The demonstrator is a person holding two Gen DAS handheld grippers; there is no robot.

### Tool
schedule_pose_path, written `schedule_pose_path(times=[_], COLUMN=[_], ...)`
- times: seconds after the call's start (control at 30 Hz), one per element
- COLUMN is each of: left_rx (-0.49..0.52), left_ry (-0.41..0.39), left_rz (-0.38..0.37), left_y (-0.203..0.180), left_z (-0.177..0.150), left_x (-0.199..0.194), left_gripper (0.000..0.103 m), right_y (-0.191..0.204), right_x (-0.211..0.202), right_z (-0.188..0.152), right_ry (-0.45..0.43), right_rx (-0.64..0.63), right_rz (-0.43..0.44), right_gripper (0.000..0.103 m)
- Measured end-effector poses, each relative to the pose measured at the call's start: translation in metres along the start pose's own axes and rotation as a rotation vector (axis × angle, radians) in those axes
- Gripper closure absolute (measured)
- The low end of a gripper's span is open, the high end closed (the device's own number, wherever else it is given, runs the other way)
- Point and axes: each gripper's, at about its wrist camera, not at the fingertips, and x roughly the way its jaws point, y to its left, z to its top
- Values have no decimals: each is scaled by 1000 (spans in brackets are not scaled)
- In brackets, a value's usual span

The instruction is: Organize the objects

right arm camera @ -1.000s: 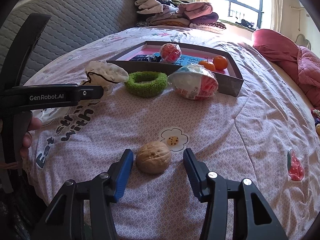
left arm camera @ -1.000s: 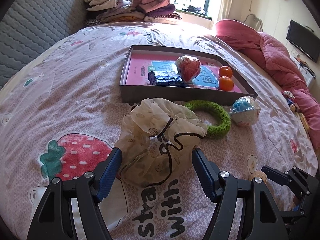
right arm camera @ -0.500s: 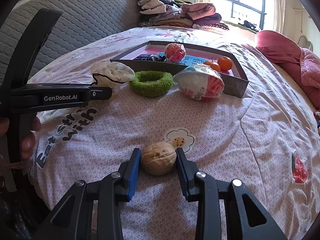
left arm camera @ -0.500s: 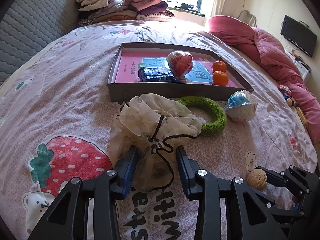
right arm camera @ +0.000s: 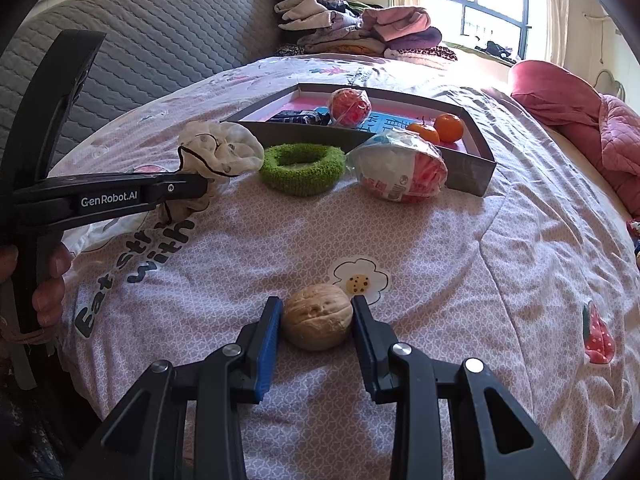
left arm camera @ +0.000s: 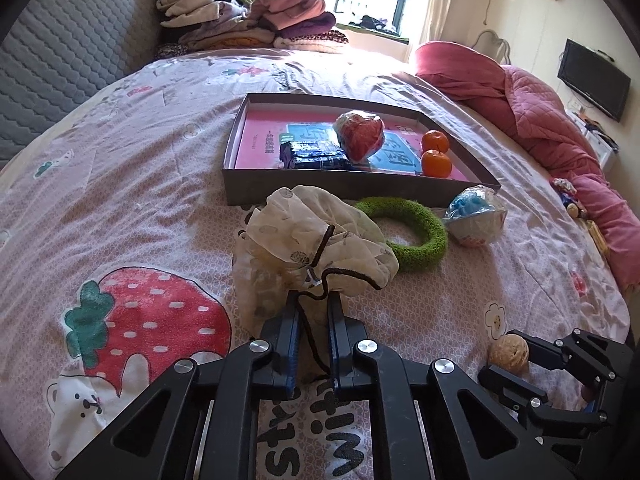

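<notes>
My left gripper (left arm camera: pixel 314 300) is shut on the near edge of a cream fabric pouch (left arm camera: pixel 316 240) with a black drawstring, which rests on the bed; both show in the right wrist view, gripper (right arm camera: pixel 200 188) and pouch (right arm camera: pixel 222 152). My right gripper (right arm camera: pixel 316 308) is shut on a walnut (right arm camera: pixel 318 322) that lies on the bedspread; the walnut also shows in the left wrist view (left arm camera: pixel 509 354). A grey shallow box (left arm camera: pixel 320 190) with a pink floor holds a dark packet (left arm camera: pixel 314 155), a red wrapped ball (left arm camera: pixel 360 136) and two oranges (left arm camera: pixel 436 152).
A green fuzzy ring (left arm camera: pixel 420 236) and a wrapped blue-and-white ball (left arm camera: pixel 474 220) lie in front of the box. Folded clothes (left arm camera: pixel 248 24) are piled at the bed's far end. A red quilt (left arm camera: pixel 540 120) lies at the right. A grey padded headboard (right arm camera: pixel 140 60) stands at the left.
Both grippers have closed: the left one on the pouch's edge, the right one on the walnut. Both have also moved slightly forward.
</notes>
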Motion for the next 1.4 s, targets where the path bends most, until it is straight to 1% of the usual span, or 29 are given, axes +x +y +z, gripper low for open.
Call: schedule_pose_path(times=[0.23,0.73,0.97,1.4], left_rx=[10,25,30,38], left_ry=[-2,-16,-31,-85], left_rz=[15,38,48,63], left_y=[-4,-12,-13,-20], left_z=[-4,-9,-9,-4], left_x=[-5,-25,-36,-61], left_gripper=[91,91,91,92], right_y=[0,4,5,6], right_x=[-2,-17,-24,-39], right_z=[1,6,7,17], right_ry=[-3,-42,-63,-112], right_rx=[3,-7,-5,-7], right_rz=[-2,5,6,23], right_gripper=[68,68,68,68])
